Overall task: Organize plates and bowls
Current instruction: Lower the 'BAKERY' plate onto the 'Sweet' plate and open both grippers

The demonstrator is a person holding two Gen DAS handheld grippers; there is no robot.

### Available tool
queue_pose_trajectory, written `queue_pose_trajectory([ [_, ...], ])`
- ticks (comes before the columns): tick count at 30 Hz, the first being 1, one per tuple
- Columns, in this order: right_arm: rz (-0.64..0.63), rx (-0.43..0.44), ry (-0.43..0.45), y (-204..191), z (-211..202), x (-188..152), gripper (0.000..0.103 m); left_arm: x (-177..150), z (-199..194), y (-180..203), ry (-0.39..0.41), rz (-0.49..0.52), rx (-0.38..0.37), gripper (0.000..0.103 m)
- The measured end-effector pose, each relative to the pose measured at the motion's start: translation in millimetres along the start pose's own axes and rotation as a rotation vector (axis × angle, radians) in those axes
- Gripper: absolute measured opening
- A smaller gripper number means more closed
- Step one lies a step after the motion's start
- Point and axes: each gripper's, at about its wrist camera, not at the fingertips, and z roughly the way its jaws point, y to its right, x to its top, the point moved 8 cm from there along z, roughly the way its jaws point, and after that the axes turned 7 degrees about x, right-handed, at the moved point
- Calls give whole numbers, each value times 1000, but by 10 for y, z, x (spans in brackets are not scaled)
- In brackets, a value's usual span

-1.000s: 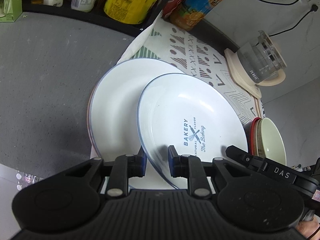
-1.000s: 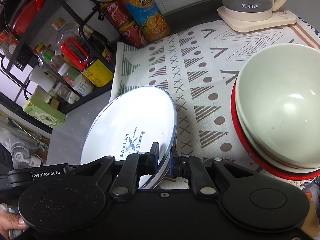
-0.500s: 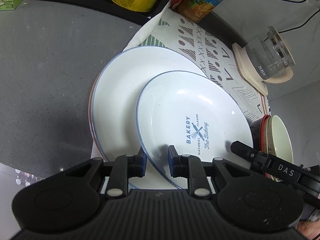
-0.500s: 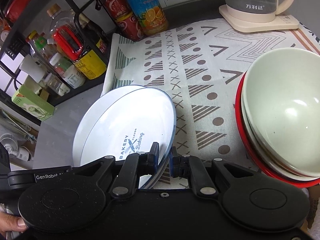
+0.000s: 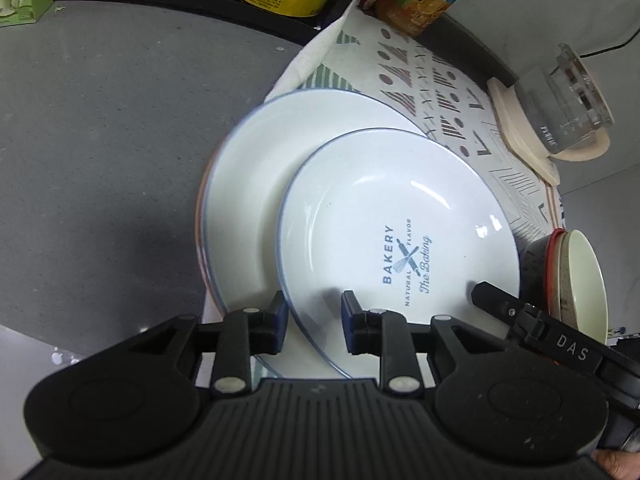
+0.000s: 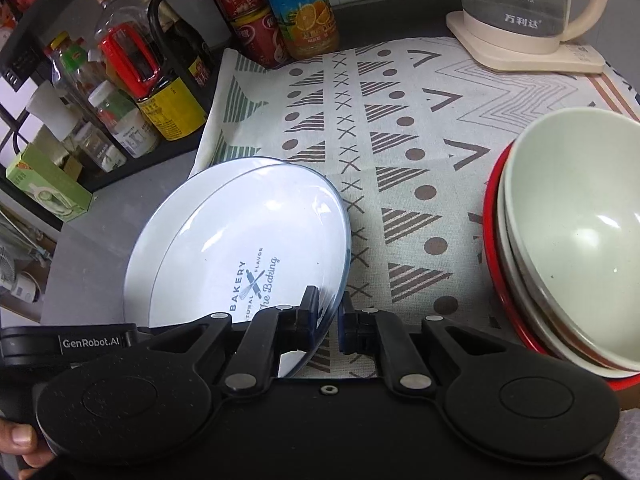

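A white blue-rimmed plate printed "BAKERY" point(image 5: 400, 216) point(image 6: 256, 240) is held tilted over a stack of larger white plates point(image 5: 256, 184) point(image 6: 160, 220) at the cloth's left edge. My left gripper point(image 5: 312, 320) straddles the plate's near rim with its jaws spread wider than the rim. My right gripper point(image 6: 329, 318) is shut on the plate's right rim. A stack of pale green bowls in a red one point(image 6: 568, 240) point(image 5: 576, 276) sits to the right.
A patterned cloth point(image 6: 400, 128) covers the counter. A glass kettle on a cream base point(image 6: 528, 12) point(image 5: 560, 112) stands at the back right. Bottles and cans point(image 6: 280, 8) and a black rack of jars point(image 6: 120, 80) line the back left. Grey counter point(image 5: 100, 140) lies left.
The held plate has moved left and down over the stack of white plates. The left gripper's jaws have opened wider around its rim.
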Motion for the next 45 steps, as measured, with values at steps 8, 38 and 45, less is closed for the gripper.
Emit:
queue_pose_trajectory([
  [8,-5,-12,-5,27,21,34,10,135,-194,-58,35,-16,23,51],
  [38,-107,-39,-45,18,212,-10,25,256,-118,-377,97,-52,182,67],
  [45,-108,-34,-61,15,295,-15,25,284,-118,-401,106,-56,142,36],
])
